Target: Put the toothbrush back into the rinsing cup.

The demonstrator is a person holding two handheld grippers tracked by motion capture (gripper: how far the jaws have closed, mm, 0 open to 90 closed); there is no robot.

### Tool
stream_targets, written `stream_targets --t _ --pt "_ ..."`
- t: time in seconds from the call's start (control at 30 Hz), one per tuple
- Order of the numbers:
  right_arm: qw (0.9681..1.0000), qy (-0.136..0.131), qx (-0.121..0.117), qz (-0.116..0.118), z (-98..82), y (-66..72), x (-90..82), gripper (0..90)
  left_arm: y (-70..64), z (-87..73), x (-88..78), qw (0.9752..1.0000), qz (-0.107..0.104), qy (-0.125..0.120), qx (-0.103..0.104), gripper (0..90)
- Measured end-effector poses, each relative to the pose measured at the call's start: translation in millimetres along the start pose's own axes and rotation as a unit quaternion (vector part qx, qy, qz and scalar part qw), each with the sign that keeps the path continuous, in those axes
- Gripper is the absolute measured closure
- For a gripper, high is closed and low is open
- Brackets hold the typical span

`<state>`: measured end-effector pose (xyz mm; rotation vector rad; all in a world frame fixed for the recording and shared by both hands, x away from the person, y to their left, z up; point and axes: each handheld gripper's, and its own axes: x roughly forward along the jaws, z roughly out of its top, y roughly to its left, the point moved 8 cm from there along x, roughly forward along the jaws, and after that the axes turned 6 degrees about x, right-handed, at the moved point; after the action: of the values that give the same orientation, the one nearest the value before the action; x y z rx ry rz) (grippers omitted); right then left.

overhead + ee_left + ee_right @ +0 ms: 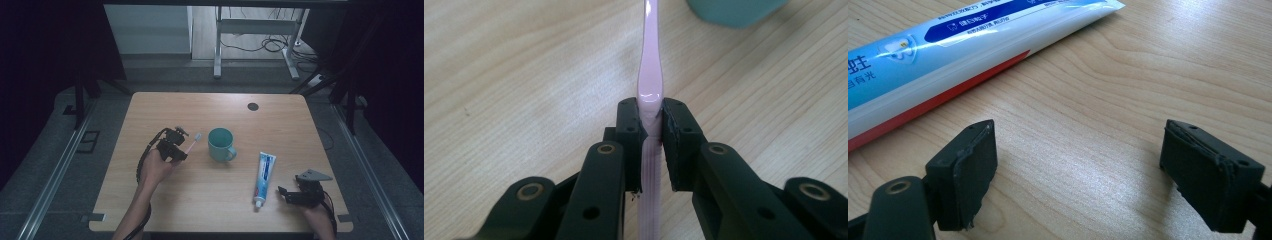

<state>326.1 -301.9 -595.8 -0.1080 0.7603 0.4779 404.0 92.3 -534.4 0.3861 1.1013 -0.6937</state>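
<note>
One toothbrush (650, 75) between left tool (650, 117) pads

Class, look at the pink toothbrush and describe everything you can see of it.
The slim, glossy pink plastic toothbrush has a ribbed handle that narrows to a thin neck and a pale bristle head. The left gripper is shut on its handle, both pads pressing its sides. It points toward the teal ceramic mug, apart from it, above the wooden table.

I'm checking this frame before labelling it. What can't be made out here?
- Toothbrush: its bristle end is cut off by the top edge of the left gripper view; too small in the high view.
- Toothpaste tube: its cap is cut off by the left edge of the right gripper view.
- Mug: contents too small to tell, high view.
</note>
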Motion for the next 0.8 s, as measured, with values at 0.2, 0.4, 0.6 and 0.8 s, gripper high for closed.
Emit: stream_targets --t 0.2,0.4,0.6,0.8 --pt "1.0000 0.000 0.000 0.000 0.0 0.0 0.0 15.2 1.6 6.7 -11.7 0.9991 0.003 -0.042 -0.001 78.9" --pt "1.0000 0.000 0.000 0.000 0.0 0.0 0.0 15.2 2.6 10.4 -19.9 0.9975 0.002 -0.070 0.000 78.9" --pt "1.0000 0.000 0.000 0.000 0.0 0.1 0.0 15.2 3.1 14.4 -27.9 0.9952 -0.002 -0.098 -0.003 78.9" --pt "1.0000 0.000 0.001 0.000 0.0 0.1 0.0 15.2 2.5 17.5 -34.4 0.9926 -0.002 -0.121 0.001 78.9"
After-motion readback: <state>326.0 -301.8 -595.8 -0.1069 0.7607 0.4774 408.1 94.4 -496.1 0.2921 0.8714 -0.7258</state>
